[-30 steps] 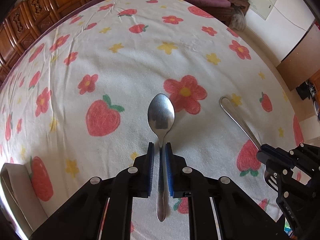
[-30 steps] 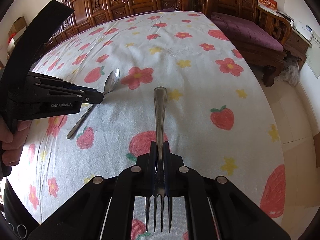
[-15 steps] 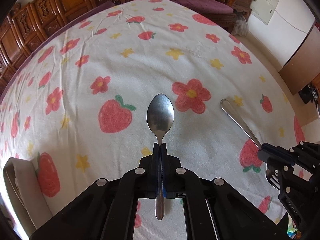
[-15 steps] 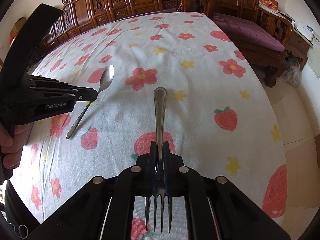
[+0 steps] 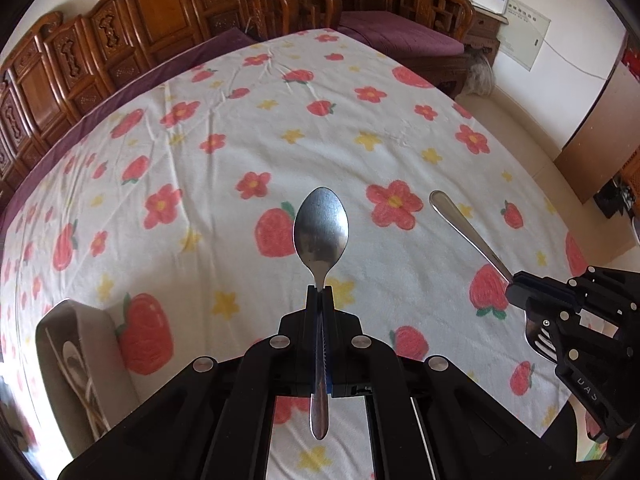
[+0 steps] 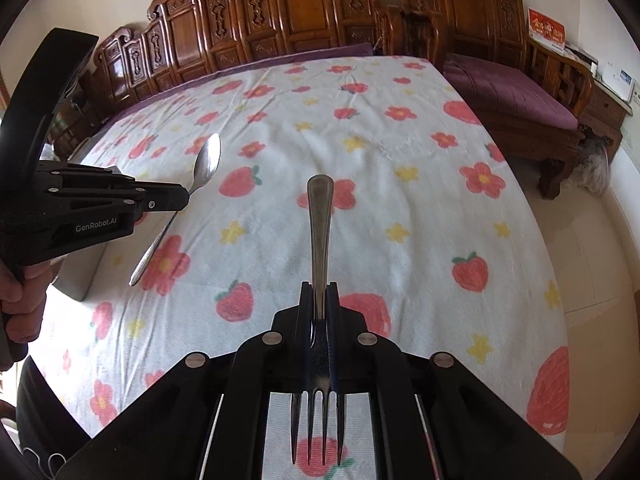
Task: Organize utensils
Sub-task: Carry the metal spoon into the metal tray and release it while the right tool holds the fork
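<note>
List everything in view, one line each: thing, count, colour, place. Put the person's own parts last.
spoon: one, silver, held in the air, bowl pointing forward
fork: one, silver, held in the air, prongs toward the camera
tablecloth: one, white with red strawberries and flowers, covers the table
tray: one, beige, at the table's near left edge
wooden chairs: several, brown, behind the table
left gripper: one, black, shut on the spoon
right gripper: one, black, shut on the fork
hand: one, holding the left gripper
</note>
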Demonstrator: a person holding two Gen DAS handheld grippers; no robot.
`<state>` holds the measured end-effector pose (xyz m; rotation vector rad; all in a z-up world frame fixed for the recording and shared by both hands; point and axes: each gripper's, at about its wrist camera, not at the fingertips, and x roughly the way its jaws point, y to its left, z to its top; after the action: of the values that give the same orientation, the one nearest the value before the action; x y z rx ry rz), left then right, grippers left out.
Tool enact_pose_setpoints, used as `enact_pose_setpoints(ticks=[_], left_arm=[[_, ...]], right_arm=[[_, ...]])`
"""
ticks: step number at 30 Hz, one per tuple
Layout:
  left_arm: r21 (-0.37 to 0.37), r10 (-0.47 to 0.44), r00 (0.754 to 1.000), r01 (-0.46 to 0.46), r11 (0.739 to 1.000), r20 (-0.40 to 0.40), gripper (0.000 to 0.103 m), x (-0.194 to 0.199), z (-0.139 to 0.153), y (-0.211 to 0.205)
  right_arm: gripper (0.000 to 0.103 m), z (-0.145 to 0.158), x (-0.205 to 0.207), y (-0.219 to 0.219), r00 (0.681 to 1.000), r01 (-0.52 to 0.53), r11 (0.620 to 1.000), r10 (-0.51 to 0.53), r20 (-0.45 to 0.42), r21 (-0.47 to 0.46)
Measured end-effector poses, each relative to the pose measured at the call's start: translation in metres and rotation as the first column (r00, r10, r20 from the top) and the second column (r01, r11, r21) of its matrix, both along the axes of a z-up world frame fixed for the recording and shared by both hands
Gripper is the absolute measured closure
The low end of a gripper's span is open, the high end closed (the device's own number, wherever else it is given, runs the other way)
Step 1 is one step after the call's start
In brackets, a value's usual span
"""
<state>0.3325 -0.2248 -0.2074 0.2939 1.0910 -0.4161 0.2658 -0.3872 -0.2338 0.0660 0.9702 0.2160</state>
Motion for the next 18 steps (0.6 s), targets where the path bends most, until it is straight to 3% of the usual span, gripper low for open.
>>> enact_pose_setpoints(ticks=[18], left_arm=[[-0.03, 0.098, 0.991, -0.096, 0.995, 0.093, 0.102, -0.022, 0.057, 0.109]], right_arm=[[0.095, 0.038, 0.003, 0.096, 0.988, -0.141, 0.99, 0.142, 0.067, -0.009]])
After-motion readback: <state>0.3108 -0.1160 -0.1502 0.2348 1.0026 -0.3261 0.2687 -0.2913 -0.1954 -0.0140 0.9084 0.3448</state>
